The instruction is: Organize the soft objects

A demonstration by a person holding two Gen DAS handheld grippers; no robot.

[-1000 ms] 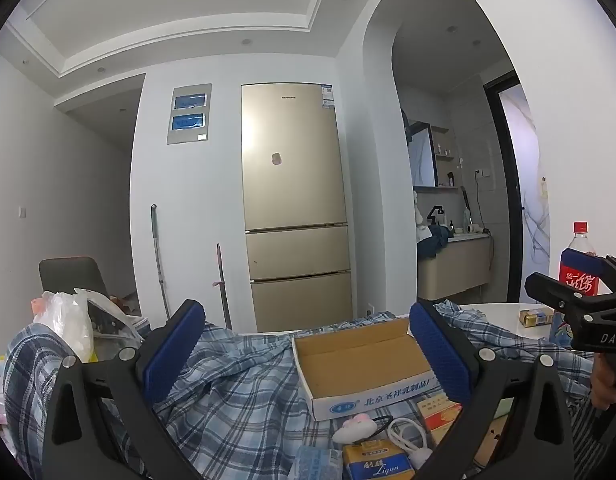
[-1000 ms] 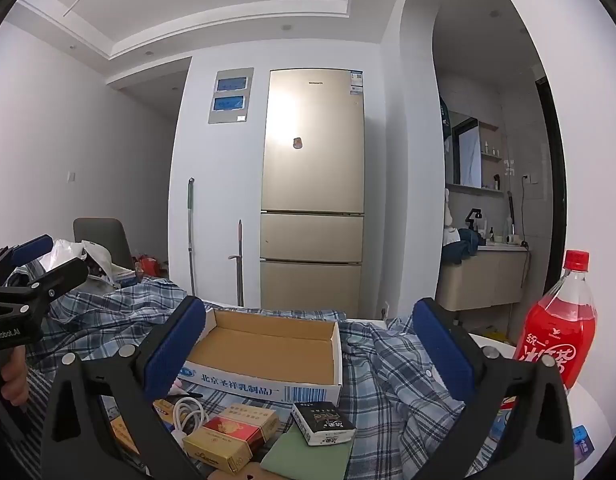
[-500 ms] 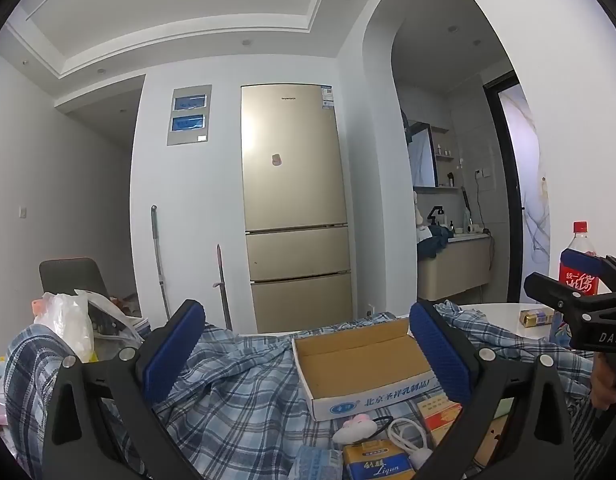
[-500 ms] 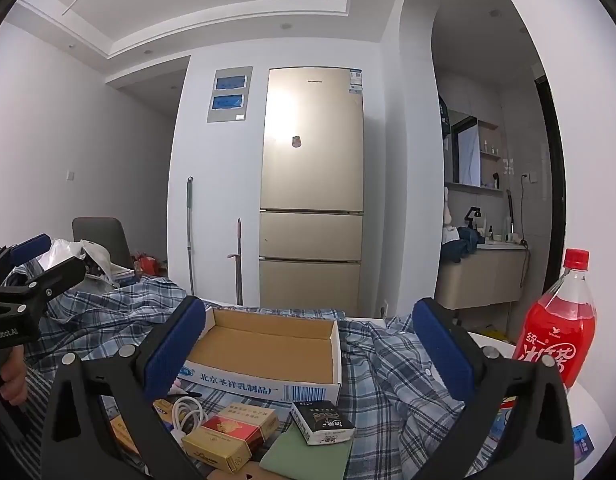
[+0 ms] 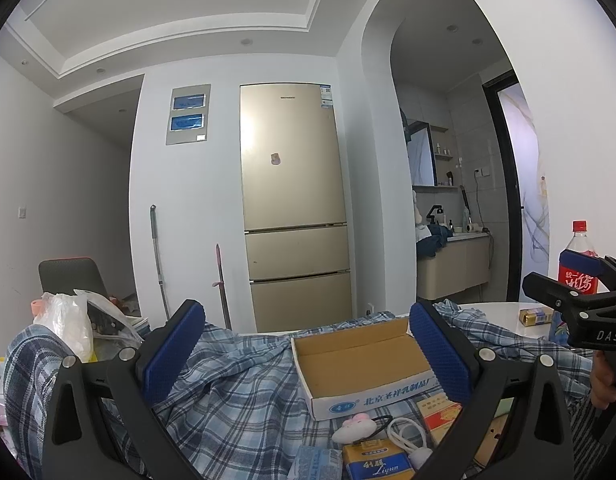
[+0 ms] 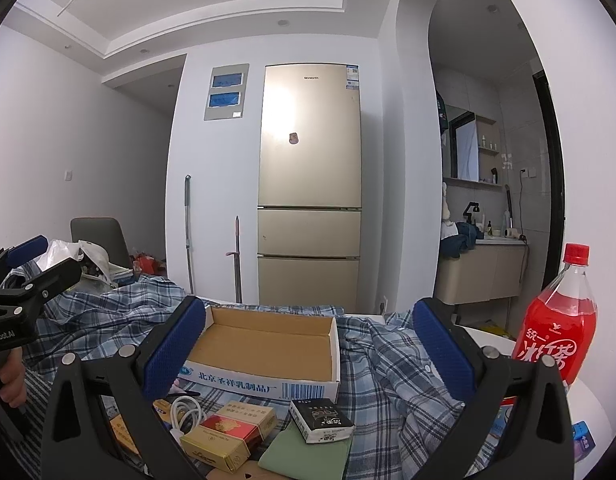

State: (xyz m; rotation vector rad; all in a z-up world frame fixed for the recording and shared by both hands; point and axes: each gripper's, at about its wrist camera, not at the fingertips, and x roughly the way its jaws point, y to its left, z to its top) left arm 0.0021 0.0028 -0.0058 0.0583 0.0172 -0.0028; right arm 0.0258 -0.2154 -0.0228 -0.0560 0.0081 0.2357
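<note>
Two sets of tongs, left tongs (image 5: 304, 344) and right tongs (image 6: 306, 344), spread wide, holding nothing. Better to pinch the plaid shirt (image 5: 236, 396) at an edge, away from the cardboard box (image 6: 268, 348).

plaid shirt (image 6: 392, 364): soft woven cloth, matt, creased
cardboard box (image 6: 268, 350): raw brown board inside, white printed paper outside
soda bottle (image 6: 556, 328): clear glossy plastic, red cap
fridge (image 6: 310, 184): smooth gold finish with a sheen
left gripper (image 5: 308, 356) pads: blue rubber, dimpled
desk (image 5: 504, 314): smooth white top
</note>
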